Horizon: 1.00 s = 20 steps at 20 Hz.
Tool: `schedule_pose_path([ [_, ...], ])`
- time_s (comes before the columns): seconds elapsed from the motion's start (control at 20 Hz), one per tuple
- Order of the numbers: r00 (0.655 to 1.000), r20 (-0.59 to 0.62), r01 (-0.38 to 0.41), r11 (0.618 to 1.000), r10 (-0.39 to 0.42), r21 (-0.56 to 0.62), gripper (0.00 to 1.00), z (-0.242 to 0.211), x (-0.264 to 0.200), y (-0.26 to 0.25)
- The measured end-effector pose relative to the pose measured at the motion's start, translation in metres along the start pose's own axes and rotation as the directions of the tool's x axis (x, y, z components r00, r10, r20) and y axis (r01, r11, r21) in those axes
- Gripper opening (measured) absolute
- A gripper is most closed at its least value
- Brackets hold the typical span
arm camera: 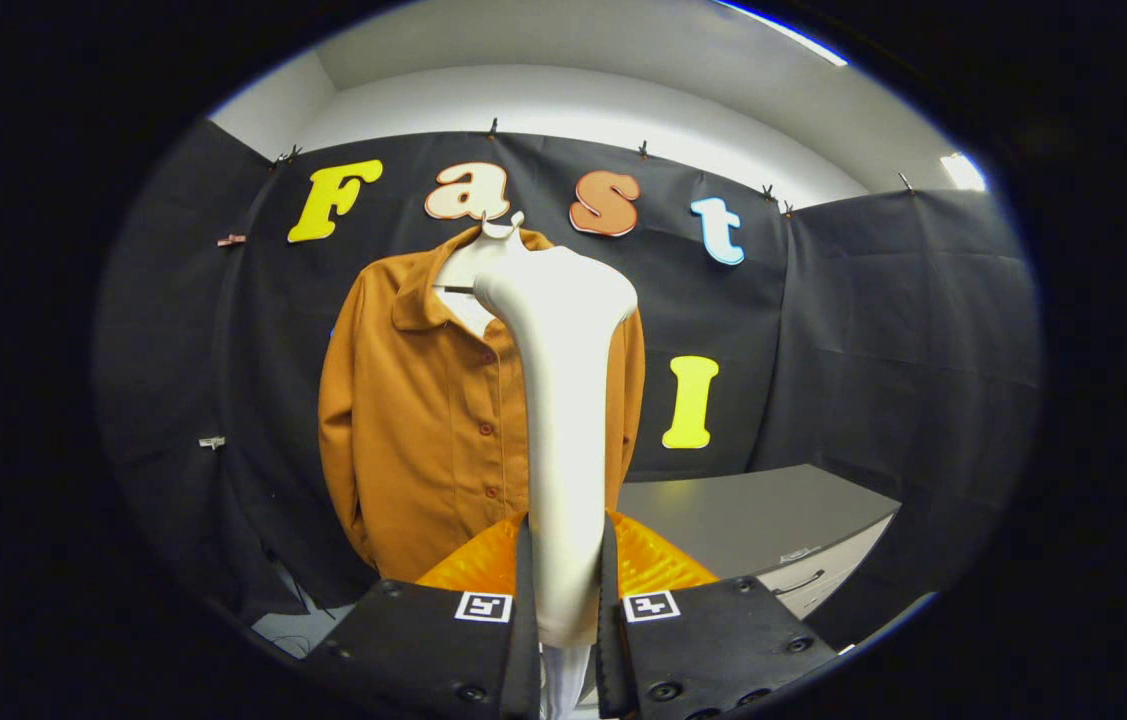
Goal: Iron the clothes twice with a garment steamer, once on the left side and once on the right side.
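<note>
Tool (pixel 563 600) grips steamer (pixel 563 400); shirt (pixel 413 420) hangs beside a grey cabinet (pixel 753 520).

The garment steamer (pixel 563 420) stands upright between the two fingers (pixel 523 640) of the gripper (pixel 565 640), which press on its handle from both sides, its head rising ahead of them. Beyond it hangs the shirt (pixel 423 420) on a hanger (pixel 483 262) against the booth's wall, mostly to the steamer's left. To the right, behind the fingers, a surface (pixel 753 515) with a drawer (pixel 813 580) stands before the wall.
</note>
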<state>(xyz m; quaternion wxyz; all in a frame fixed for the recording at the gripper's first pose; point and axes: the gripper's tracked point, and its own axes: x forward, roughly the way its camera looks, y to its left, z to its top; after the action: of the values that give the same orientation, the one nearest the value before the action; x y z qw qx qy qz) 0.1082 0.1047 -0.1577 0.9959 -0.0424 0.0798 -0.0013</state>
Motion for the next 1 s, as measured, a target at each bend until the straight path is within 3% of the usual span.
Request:
schedule_pose_path([
  [0.5, 0.993, 0.106, 0.042, 0.999, -0.044, 0.019, 0.25, 0.057, -0.046, -0.03],
  [1.0, 0.993, 0.108, 0.044, 0.997, -0.05, 0.055, 0.25, 0.057, -0.05, -0.042],
])
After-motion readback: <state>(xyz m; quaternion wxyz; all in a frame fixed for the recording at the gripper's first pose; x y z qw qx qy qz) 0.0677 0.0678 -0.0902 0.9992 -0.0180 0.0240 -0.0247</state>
